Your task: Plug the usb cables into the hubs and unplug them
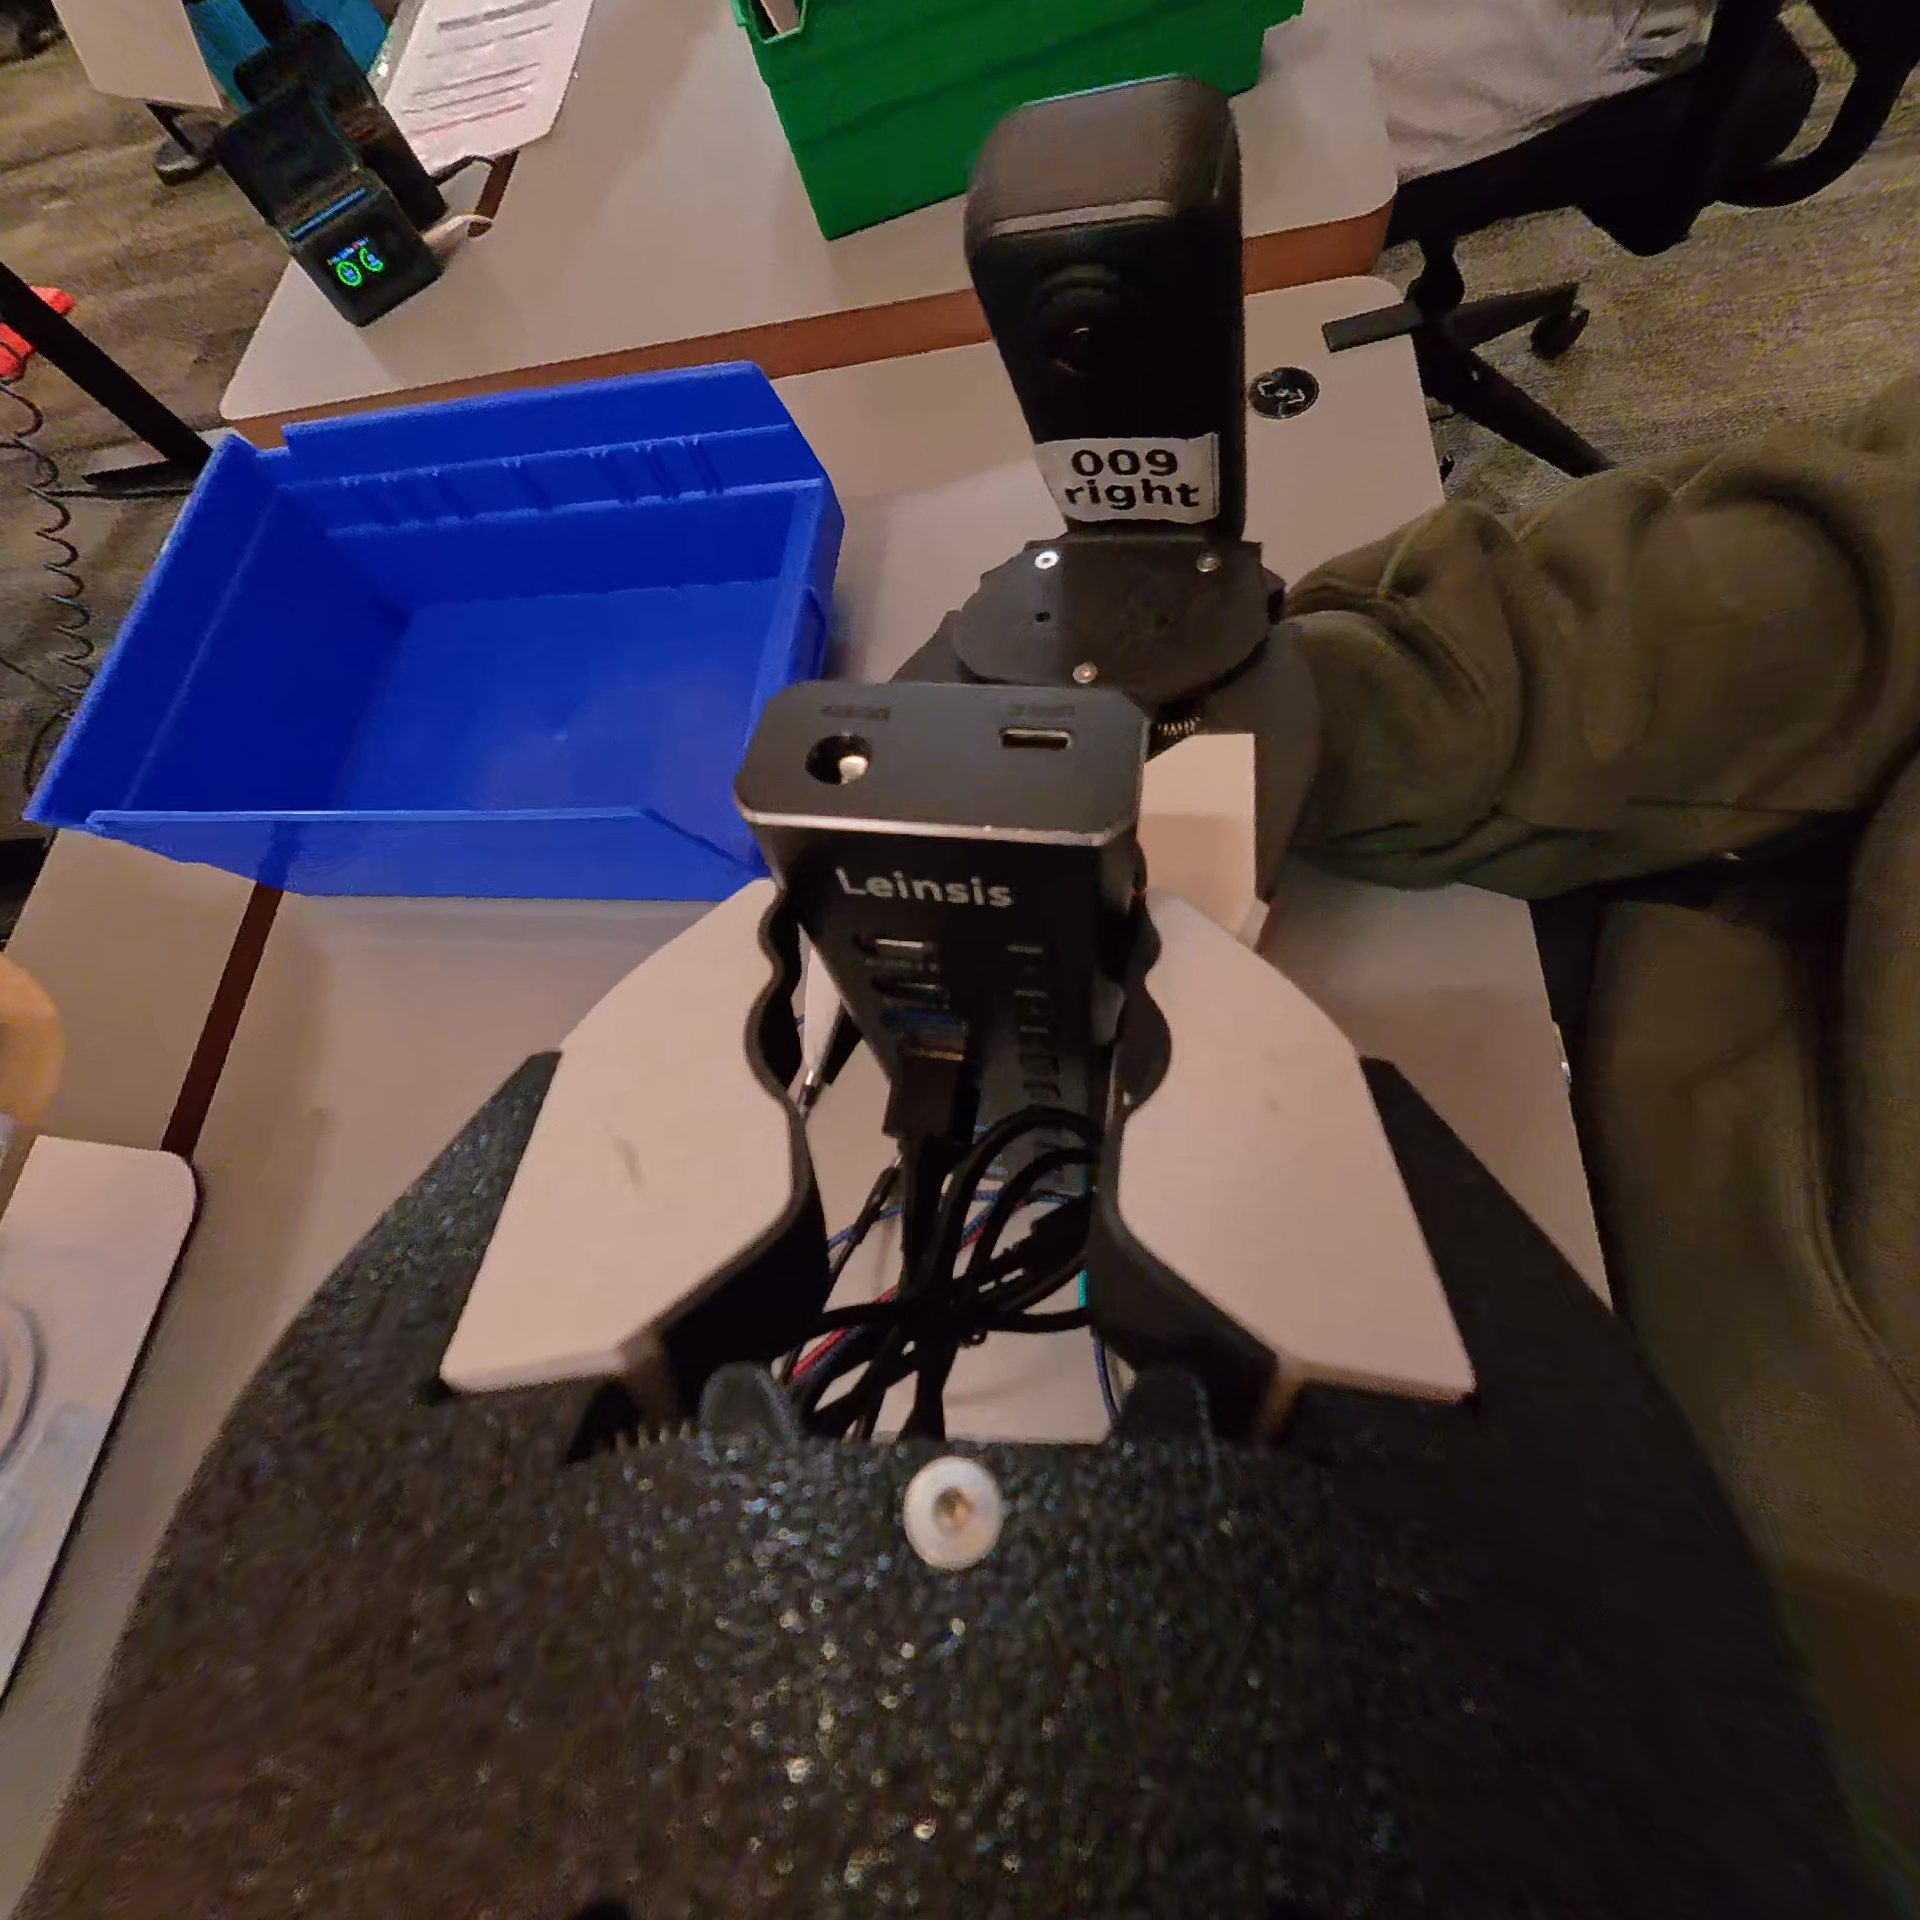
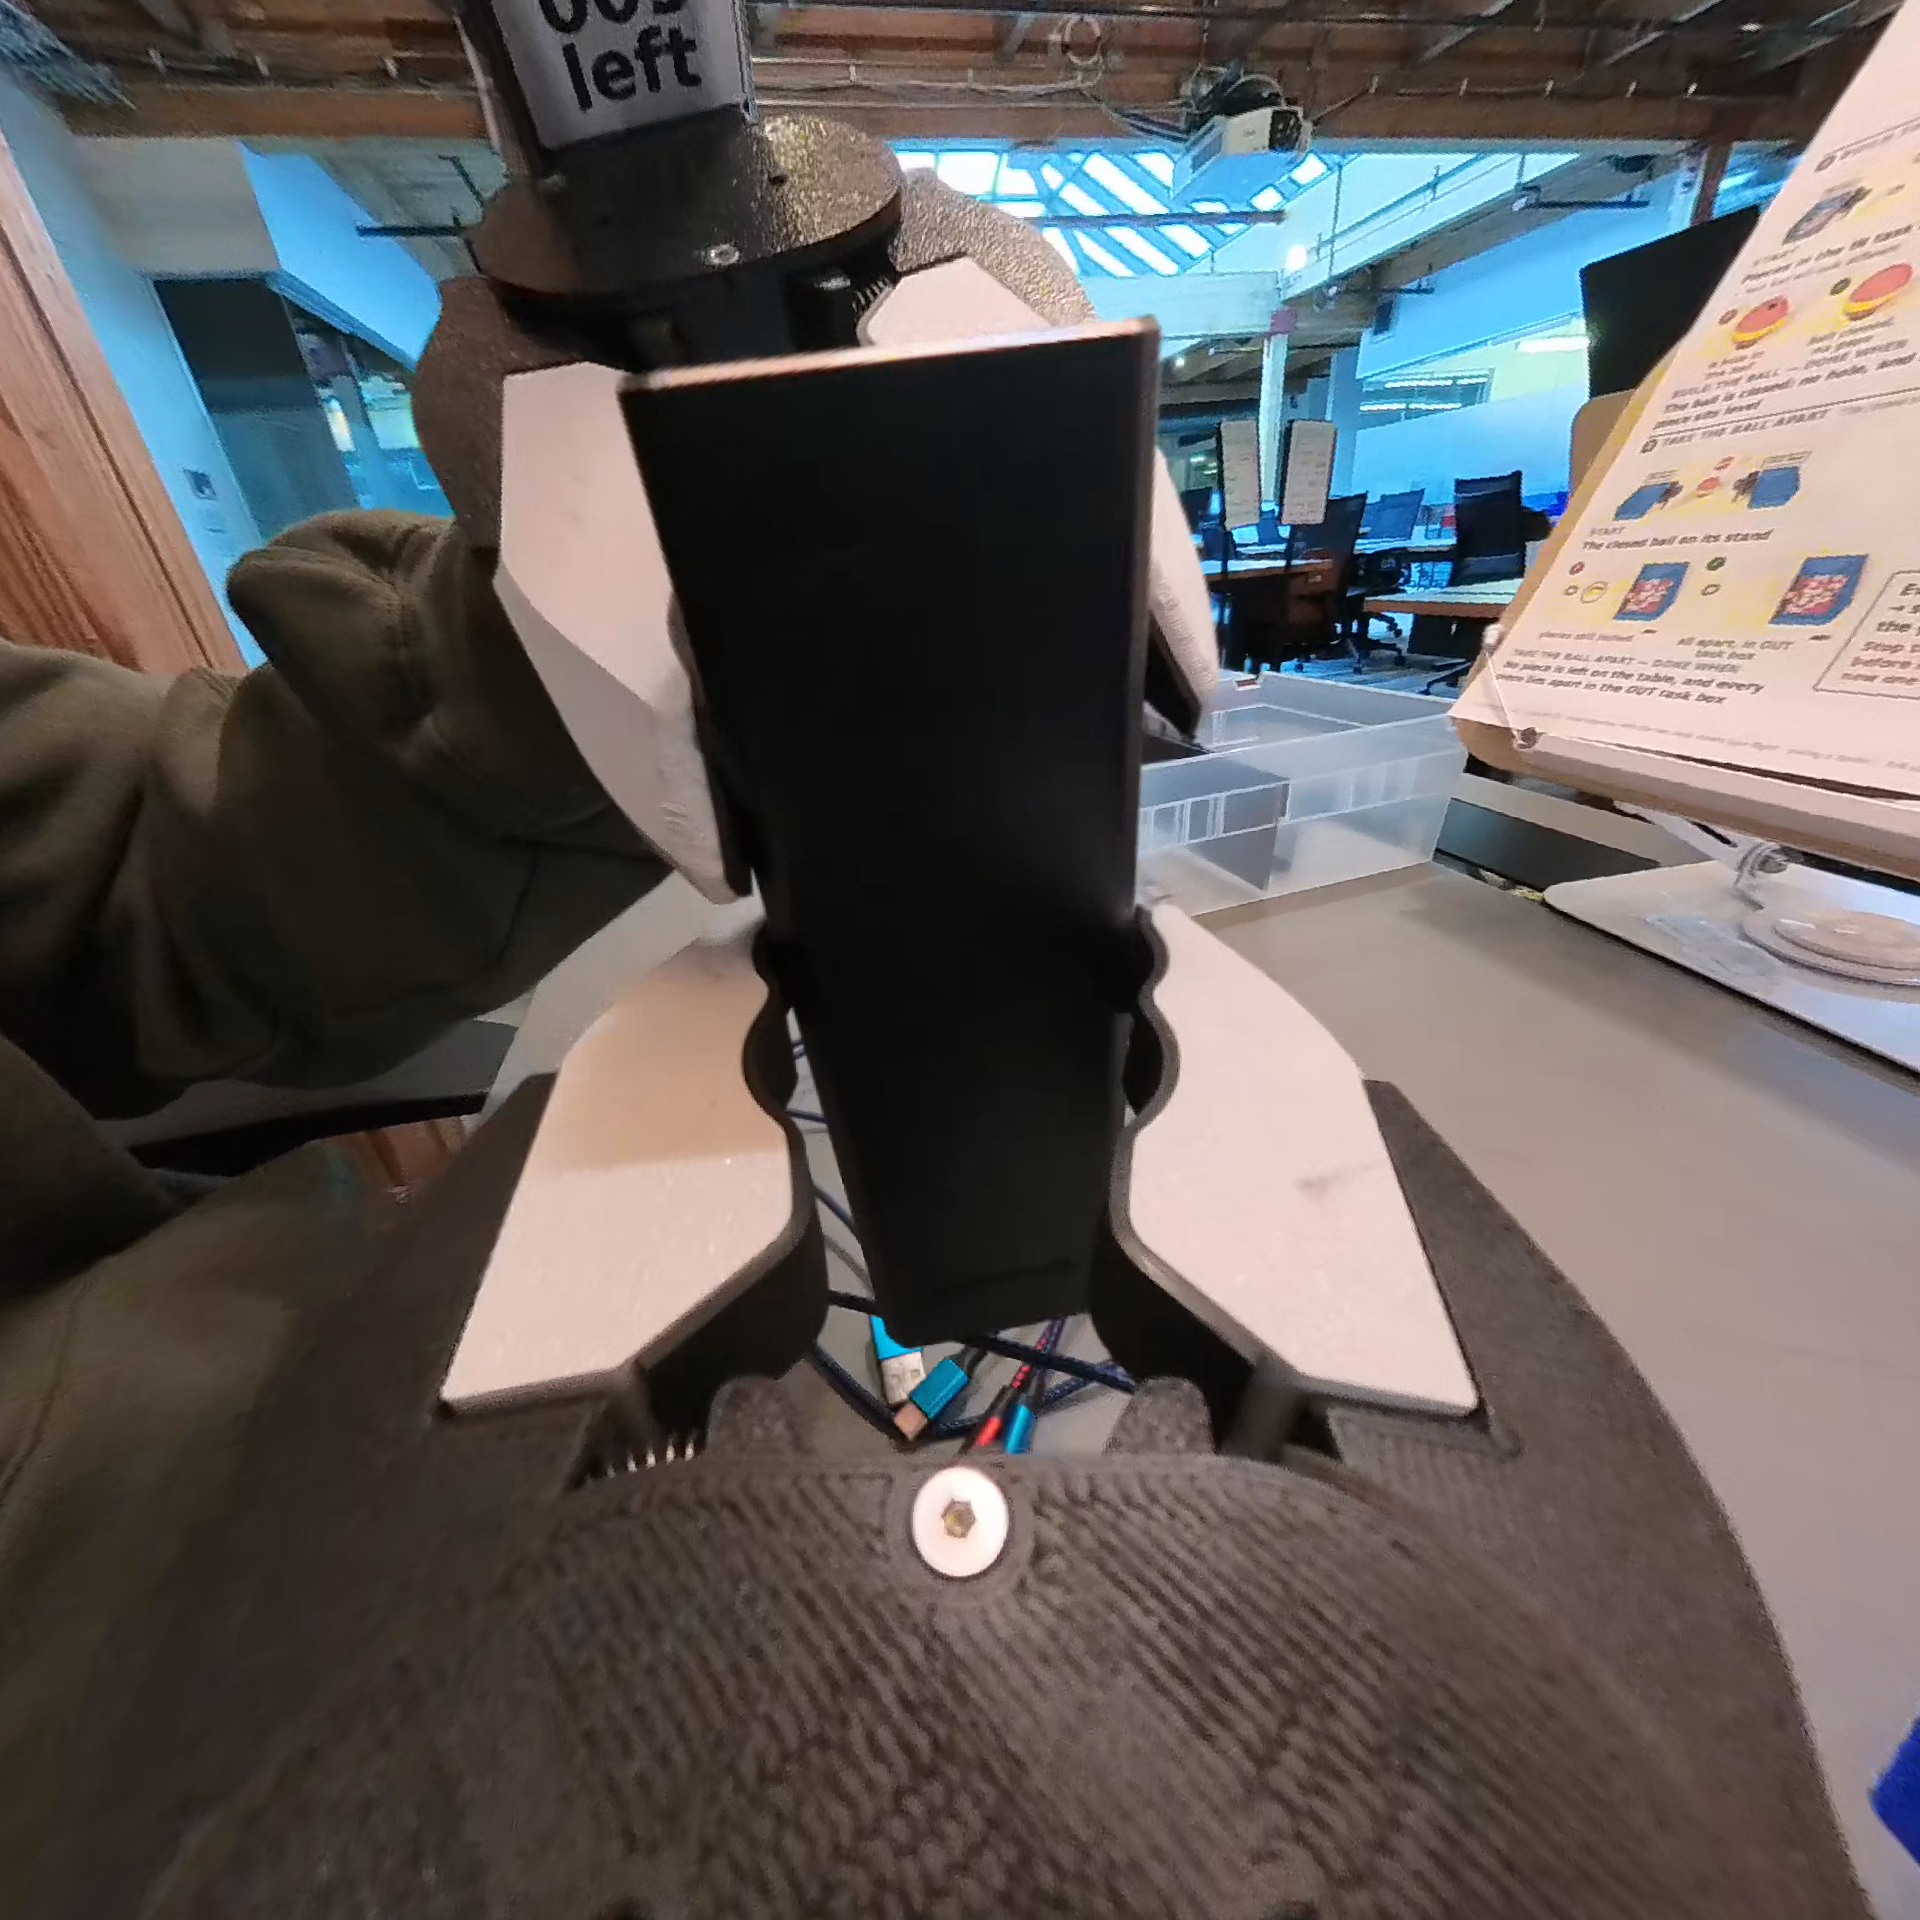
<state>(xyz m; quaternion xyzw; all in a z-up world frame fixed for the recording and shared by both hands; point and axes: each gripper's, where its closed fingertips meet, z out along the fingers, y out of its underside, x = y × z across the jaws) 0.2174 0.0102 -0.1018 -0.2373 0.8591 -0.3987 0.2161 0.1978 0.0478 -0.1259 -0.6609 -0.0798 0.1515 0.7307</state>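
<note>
Clamped from both sides by left gripper (image 1: 951,997) and right gripper (image 2: 951,997): black rectangular metal hub (image 1: 935,821), raised off grey table (image 1: 1403,987). Best kept steady while unplugging black cable (image 1: 920,1096).

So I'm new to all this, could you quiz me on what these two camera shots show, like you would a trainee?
1. True or false: both the left gripper and the right gripper are clamped on the black USB hub.
2. What colour is the empty bin beside the hub?
A. blue
B. red
C. yellow
3. Fill in: a black cable is plugged into one of the hub's ____.

Key: 1 true, each grips the hub's sides from opposite faces; 2 A; 3 ports, on the face seen in the left wrist view.
</note>
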